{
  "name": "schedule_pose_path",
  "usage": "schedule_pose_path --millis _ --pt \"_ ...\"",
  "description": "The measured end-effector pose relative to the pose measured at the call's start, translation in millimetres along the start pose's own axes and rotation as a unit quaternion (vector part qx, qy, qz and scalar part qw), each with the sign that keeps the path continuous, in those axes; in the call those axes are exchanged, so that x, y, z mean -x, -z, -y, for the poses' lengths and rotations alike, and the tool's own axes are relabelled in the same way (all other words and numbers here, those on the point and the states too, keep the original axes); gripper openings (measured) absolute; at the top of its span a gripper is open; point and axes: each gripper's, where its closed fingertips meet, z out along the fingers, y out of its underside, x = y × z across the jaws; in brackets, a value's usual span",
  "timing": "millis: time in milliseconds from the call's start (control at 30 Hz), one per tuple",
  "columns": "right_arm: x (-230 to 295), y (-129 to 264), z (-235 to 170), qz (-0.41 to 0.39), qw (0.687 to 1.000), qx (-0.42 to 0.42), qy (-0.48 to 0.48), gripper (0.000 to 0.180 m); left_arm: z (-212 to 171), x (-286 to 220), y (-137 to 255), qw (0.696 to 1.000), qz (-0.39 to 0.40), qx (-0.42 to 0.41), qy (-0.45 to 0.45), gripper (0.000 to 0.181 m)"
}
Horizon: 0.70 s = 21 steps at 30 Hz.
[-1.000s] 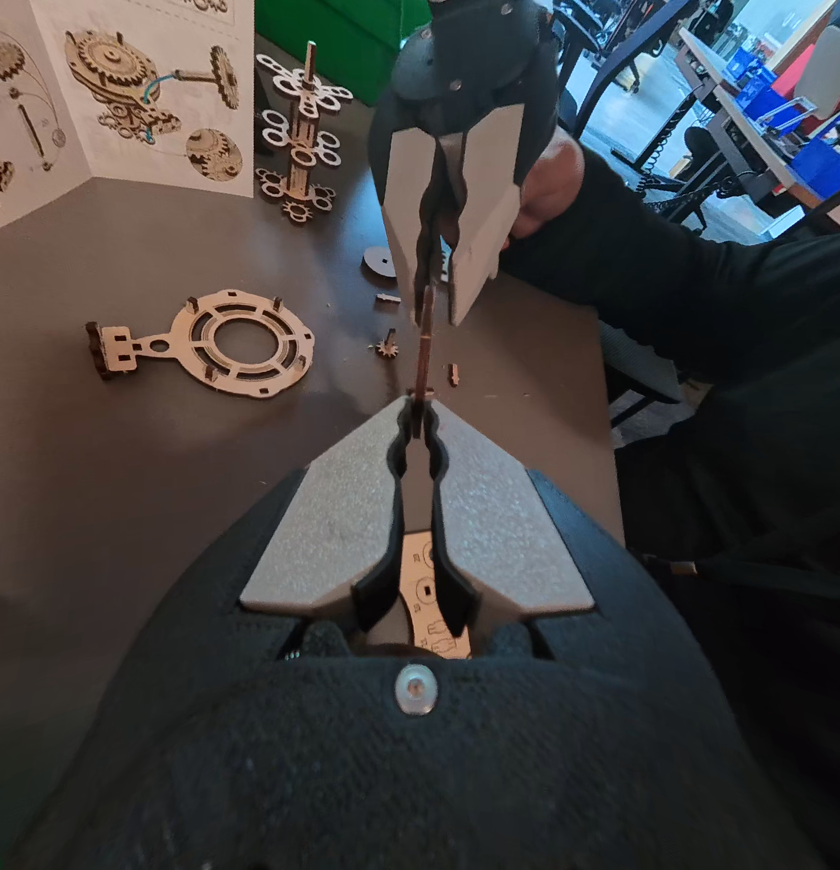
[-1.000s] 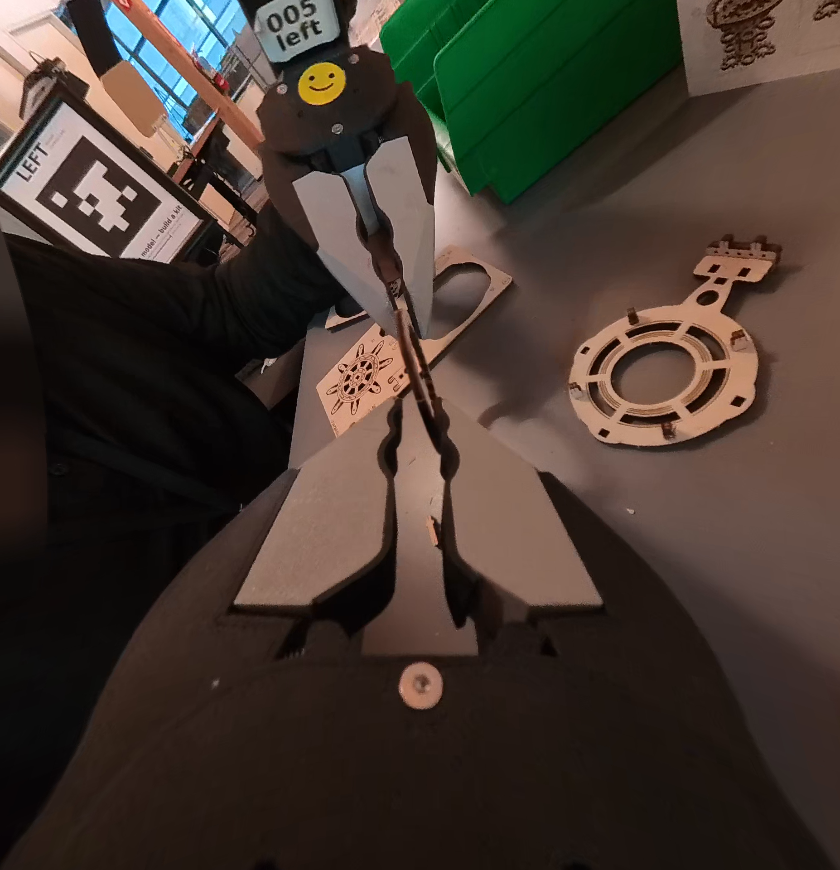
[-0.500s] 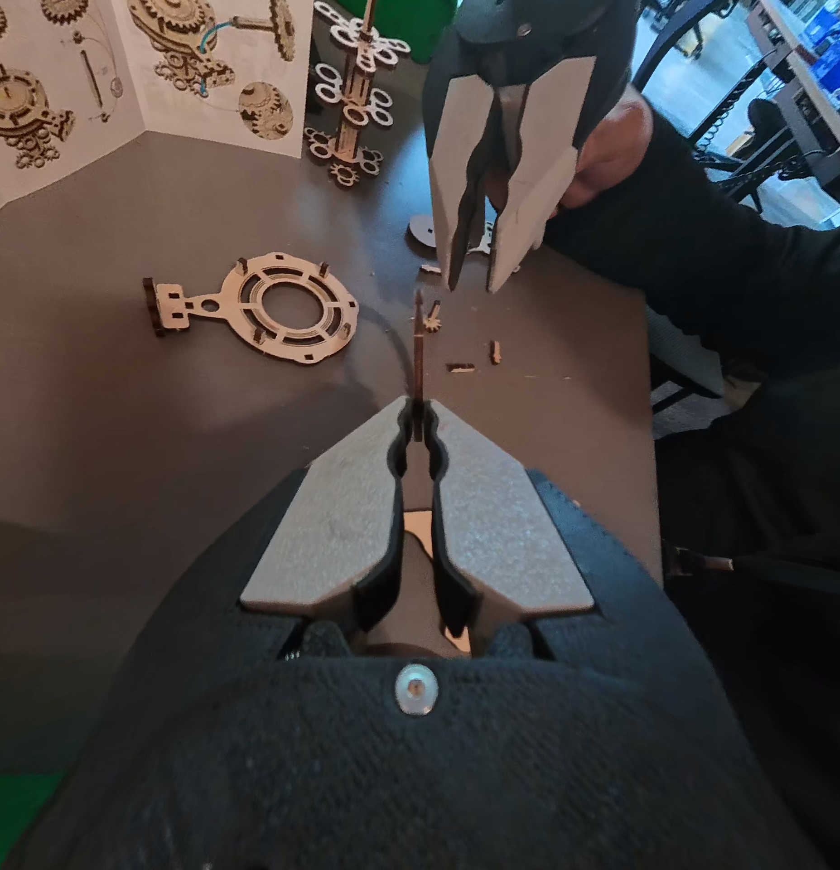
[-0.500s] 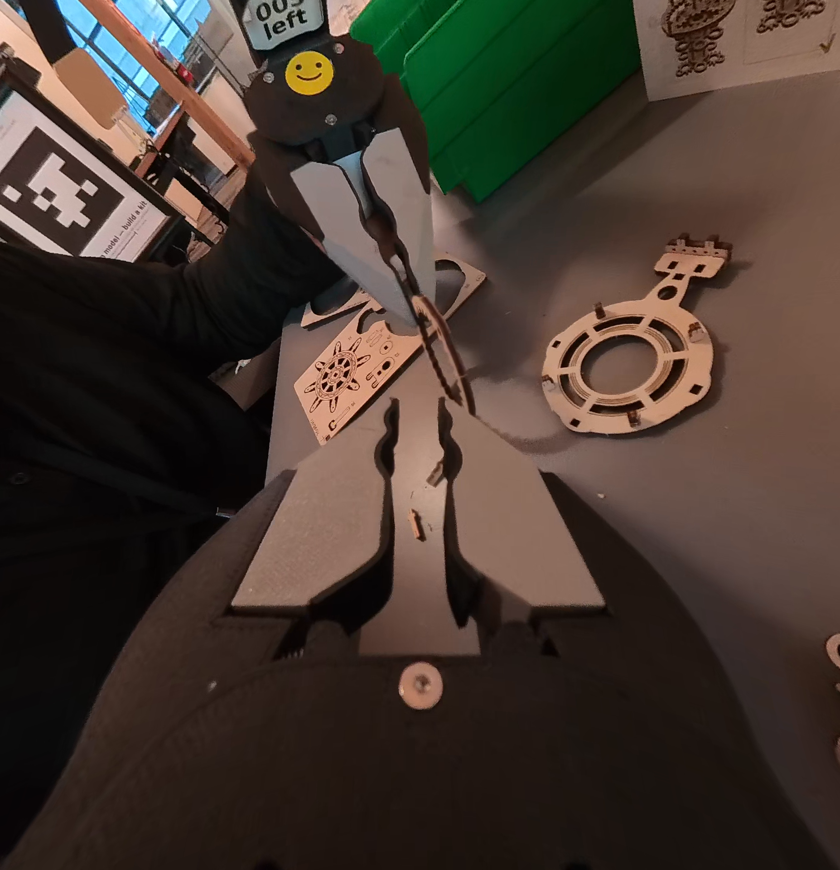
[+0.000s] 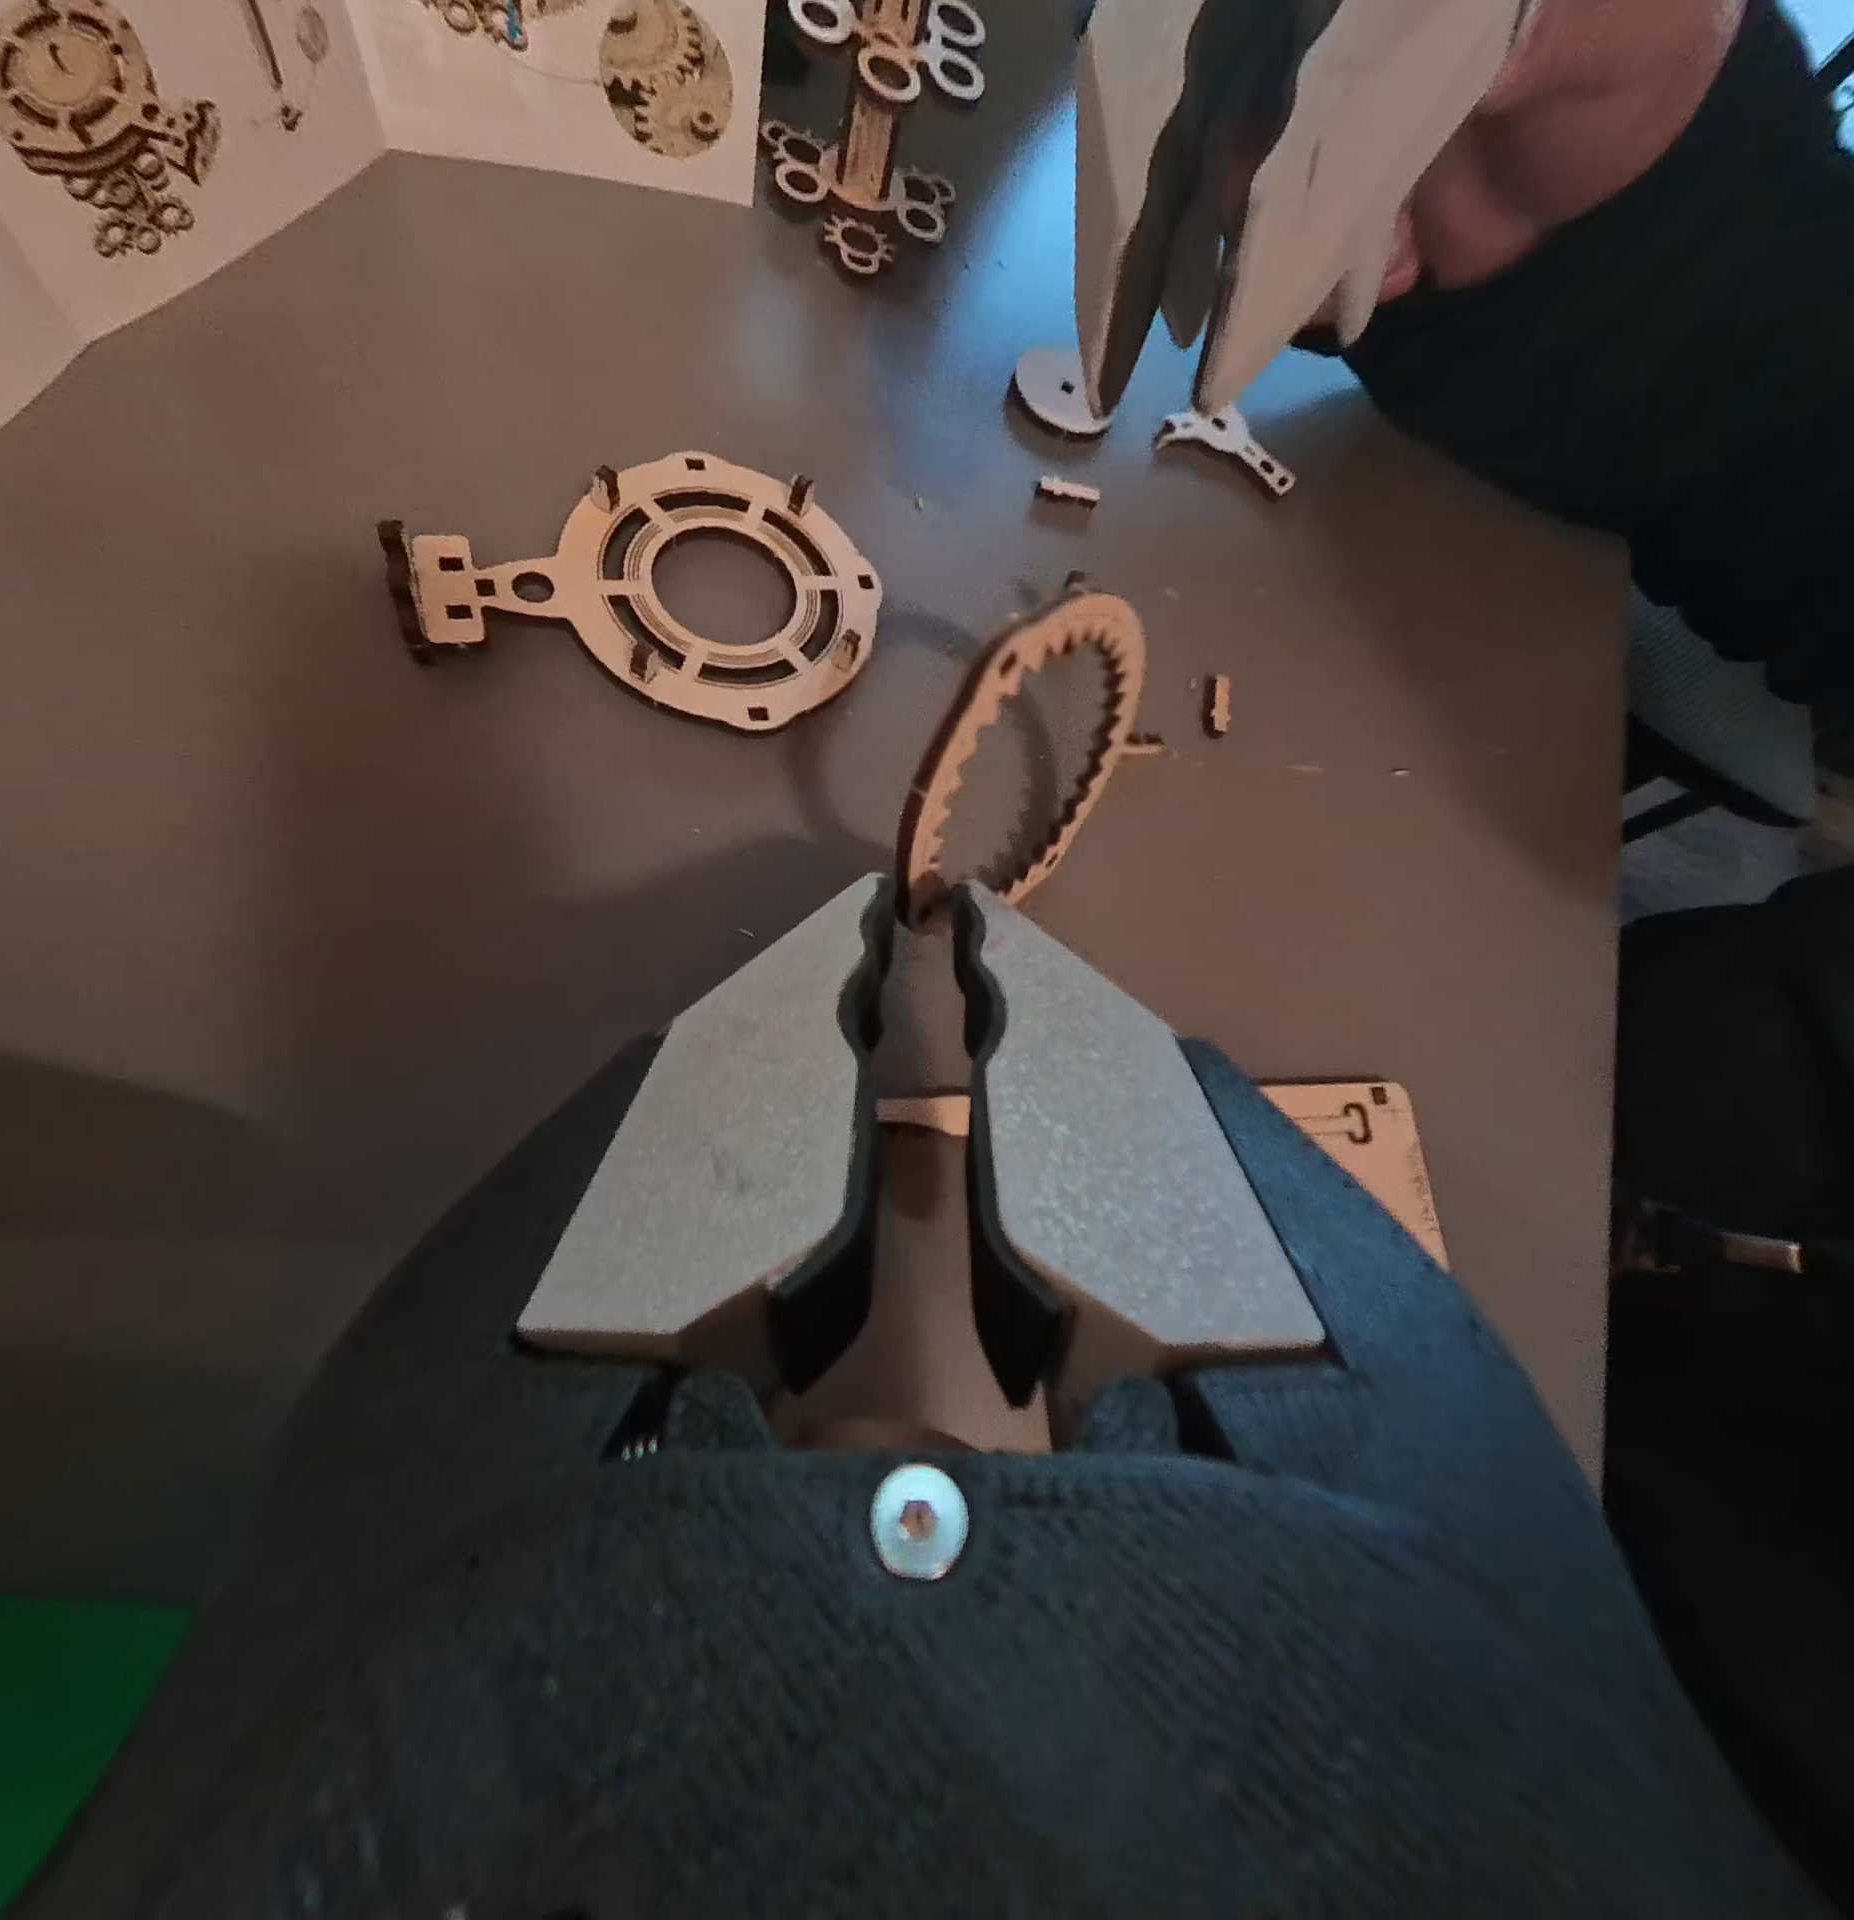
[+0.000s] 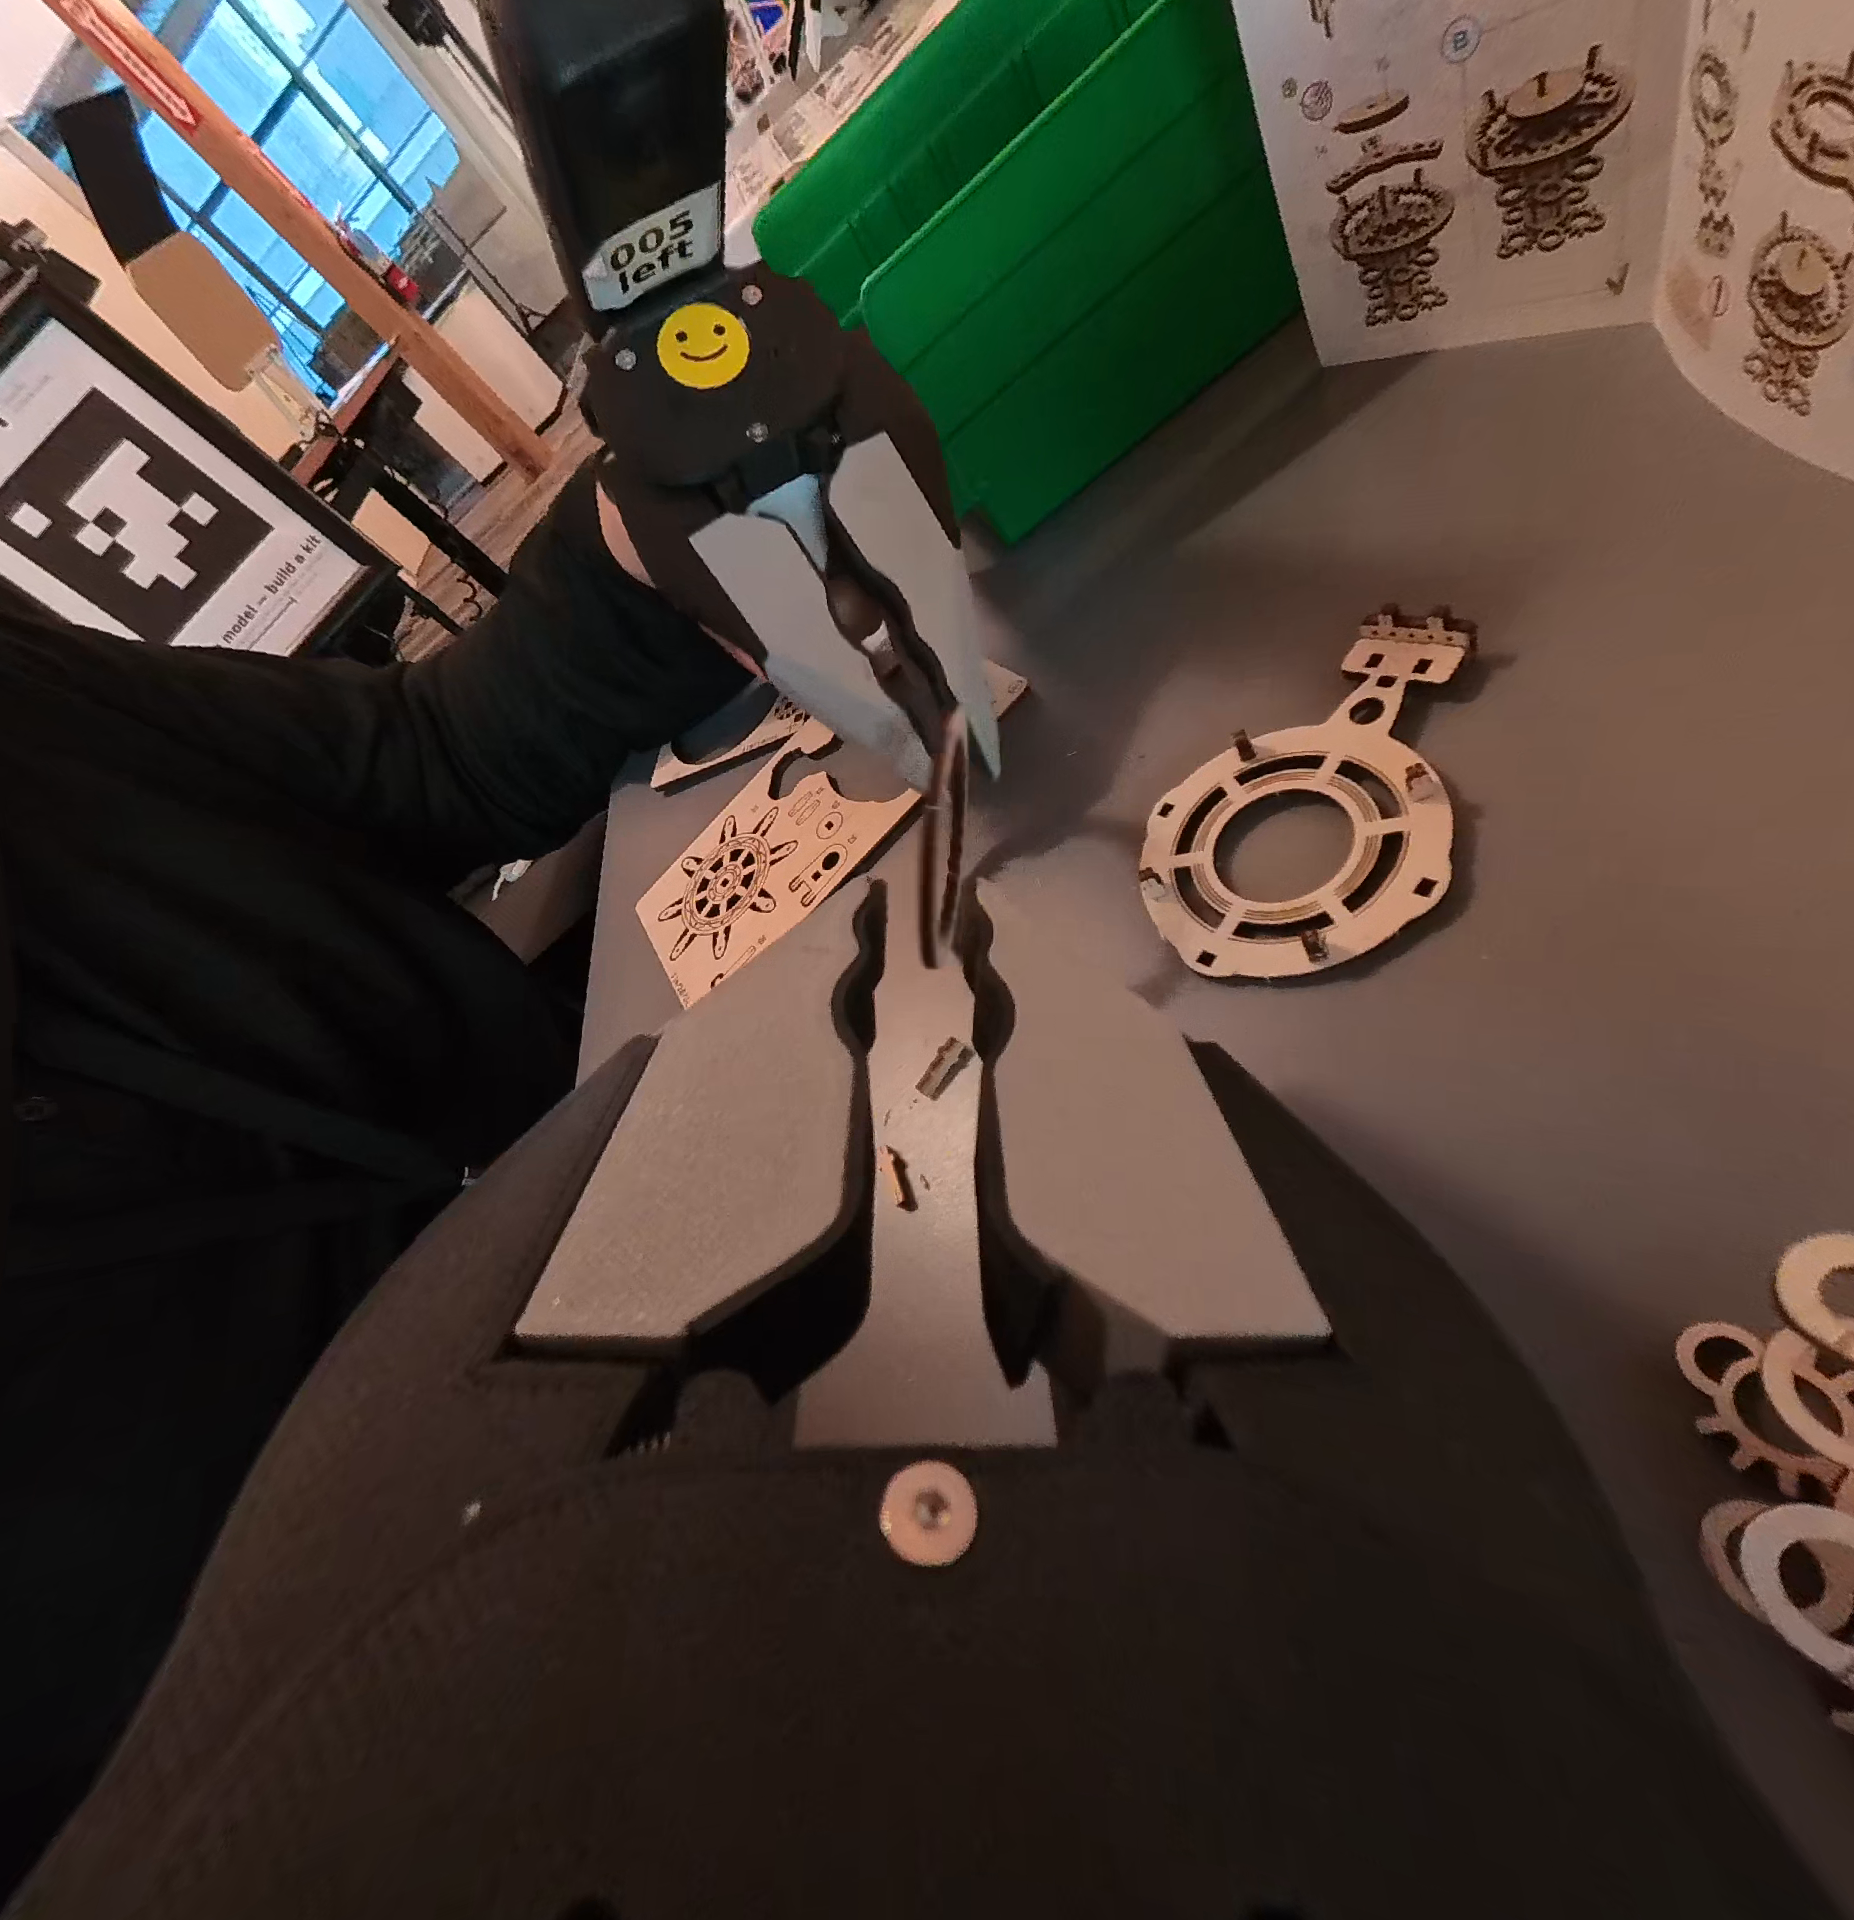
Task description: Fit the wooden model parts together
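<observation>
The left gripper [image 5: 921,906] pinches the lower rim of a wooden toothed ring [image 5: 1027,743], its fingers [image 5: 757,1101] drawn close around the thin edge. The ring stands up from the tips, above the grey table [image 5: 383,935], its inner teeth showing. In the right wrist view the same ring [image 6: 942,862] appears edge-on, hanging from the left gripper [image 6: 938,743] just ahead of the right gripper [image 6: 928,914]. The right gripper's jaws stand slightly apart and hold nothing; the ring's low end sits between its tips without clear contact. Two small wooden pegs [image 6: 944,1065] lie on the table between its fingers. To the side lies the flat wooden ring base [image 5: 674,597] with a handle-like tab, well apart from both grippers. Further off stands a green bin [image 6: 1037,260]; its contents cannot be seen.
</observation>
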Motion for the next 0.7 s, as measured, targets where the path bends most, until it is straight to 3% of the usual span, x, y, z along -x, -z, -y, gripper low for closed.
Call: schedule_pose_path --millis 333,700 --pt "-2.3 5.7 5.6 -0.005 1.0 -0.017 -0.001 0.009 -3.1 1.2 -2.4 1.0 0.01 0.01 -0.006 0.009" --pt "-3.9 9.3 8.1 -0.007 1.0 -0.026 -0.001 0.009 3.1 5.1 2.8 1.0 0.024 -0.003 -0.005 0.025"
